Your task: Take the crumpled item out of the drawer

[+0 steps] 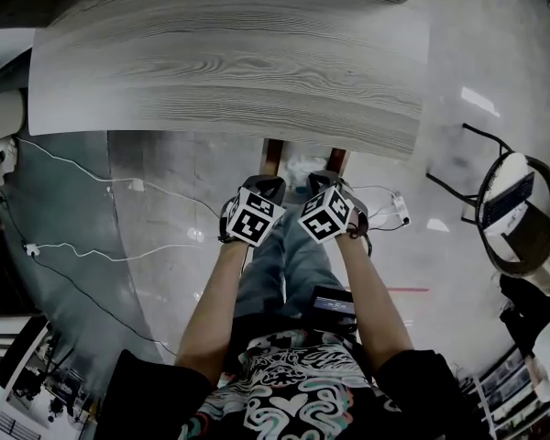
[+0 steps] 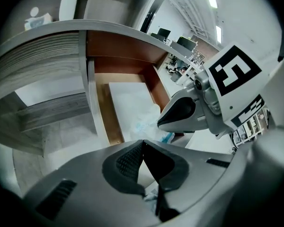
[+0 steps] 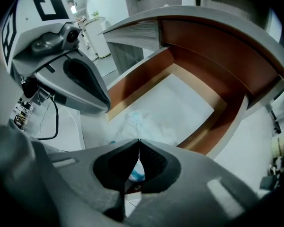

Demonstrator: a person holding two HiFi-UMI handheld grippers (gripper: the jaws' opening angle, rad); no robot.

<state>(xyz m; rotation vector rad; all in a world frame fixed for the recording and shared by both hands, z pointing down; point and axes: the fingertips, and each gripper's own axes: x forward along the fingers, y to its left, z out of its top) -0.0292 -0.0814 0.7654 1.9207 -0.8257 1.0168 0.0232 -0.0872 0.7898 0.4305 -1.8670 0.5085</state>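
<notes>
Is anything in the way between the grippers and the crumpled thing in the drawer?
Nothing visible is. The drawer stands open, and the crumpled item lies uncovered near its front. The left gripper and the right gripper hover near it, both with jaws together.

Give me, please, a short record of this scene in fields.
tabletop: grey wood grain
drawer: pulled open under the tabletop, wooden sides, pale floor
crumpled item: white with pale blue, lying in the drawer near its front
left gripper: jaws together, nothing held, over the drawer
right gripper: jaws together, nothing held, pointed at the crumpled item
task state: item not yet gripped
</notes>
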